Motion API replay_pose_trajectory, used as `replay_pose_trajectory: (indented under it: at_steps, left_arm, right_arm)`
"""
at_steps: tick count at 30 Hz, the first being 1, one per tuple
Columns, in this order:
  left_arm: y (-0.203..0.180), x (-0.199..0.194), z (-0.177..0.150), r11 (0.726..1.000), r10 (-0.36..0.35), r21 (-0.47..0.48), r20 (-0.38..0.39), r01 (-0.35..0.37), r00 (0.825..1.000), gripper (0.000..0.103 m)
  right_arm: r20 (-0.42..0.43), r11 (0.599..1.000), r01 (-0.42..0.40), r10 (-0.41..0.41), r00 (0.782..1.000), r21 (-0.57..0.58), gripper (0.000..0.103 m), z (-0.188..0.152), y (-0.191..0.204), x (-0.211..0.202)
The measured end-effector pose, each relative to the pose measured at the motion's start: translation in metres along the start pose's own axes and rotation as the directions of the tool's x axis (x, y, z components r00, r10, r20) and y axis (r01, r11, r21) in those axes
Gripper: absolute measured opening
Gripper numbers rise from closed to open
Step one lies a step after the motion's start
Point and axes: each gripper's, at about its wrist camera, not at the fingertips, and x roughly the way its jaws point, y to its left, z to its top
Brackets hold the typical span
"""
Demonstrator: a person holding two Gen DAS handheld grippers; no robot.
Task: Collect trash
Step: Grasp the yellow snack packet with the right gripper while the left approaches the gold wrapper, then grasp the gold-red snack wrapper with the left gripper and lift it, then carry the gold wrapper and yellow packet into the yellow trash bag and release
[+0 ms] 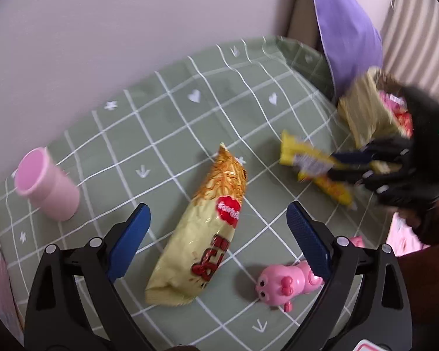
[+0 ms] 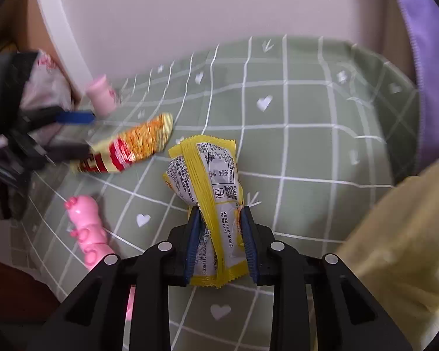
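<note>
The right tongs (image 2: 219,242) pinch a yellow snack wrapper (image 2: 207,181) at its twisted waist, over the green checked bedsheet (image 2: 307,146). The left tongs (image 1: 218,239) stand wide with nothing gripped, a noodle snack packet (image 1: 207,231) lying on the sheet between them. A pink pig toy (image 1: 284,283) lies just beside, a pink cup (image 1: 44,184) farther off. A blurred paper bag (image 1: 365,108) with trash is half hidden behind the right tongs.

Both wrist views near, angled down at green grid cloth (image 1: 172,122); shared: noodle packet (image 1: 202,234).
</note>
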Motion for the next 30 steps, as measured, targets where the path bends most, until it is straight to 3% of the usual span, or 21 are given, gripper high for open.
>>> replay_pose_trajectory:
  at_steps: [4, 8, 13, 18, 24, 27, 30]
  left_arm:
    - [0.006, 0.014, 0.006, 0.998, 0.047, -0.035, -0.006, -0.048, 0.999, 0.085]
    - [0.015, 0.022, 0.013, 0.992, 0.028, -0.12, -0.023, -0.03, 0.999, 0.075]
    - [0.006, 0.04, 0.019, 0.997, 0.004, -0.075, -0.081, -0.01, 0.997, 0.067]
    - [-0.003, 0.052, 0.021, 0.998, 0.026, -0.045, -0.135, -0.032, 0.99, 0.037]
    - [-0.005, -0.005, 0.036, 0.993, -0.02, -0.114, 0.041, 0.024, 0.999, 0.031]
    - [-0.011, -0.039, 0.052, 0.989, -0.046, -0.131, 0.154, 0.067, 0.987, 0.03]
    - [-0.019, -0.07, 0.075, 0.986, -0.073, -0.123, 0.265, 0.109, 0.961, 0.03]
  right_arm:
    - [0.044, 0.999, -0.012, 0.01, 0.999, 0.045, 0.027, -0.003, -0.002, -0.025]
    - [0.056, 0.998, 0.007, -0.01, 0.998, 0.062, 0.027, -0.009, 0.001, -0.037]
    - [0.051, 0.994, 0.036, -0.041, 0.998, 0.106, 0.027, -0.015, -0.001, -0.041]
    - [0.064, 0.993, 0.06, -0.067, 0.996, 0.106, 0.027, -0.014, -0.001, -0.05]
    - [0.13, 0.99, 0.09, -0.104, 0.986, 0.107, 0.027, -0.007, 0.001, -0.077]
    - [0.19, 0.988, 0.115, -0.133, 0.973, 0.105, 0.027, 0.0, 0.005, -0.099]
    - [0.262, 0.985, 0.148, -0.168, 0.95, 0.094, 0.027, 0.011, 0.009, -0.128]
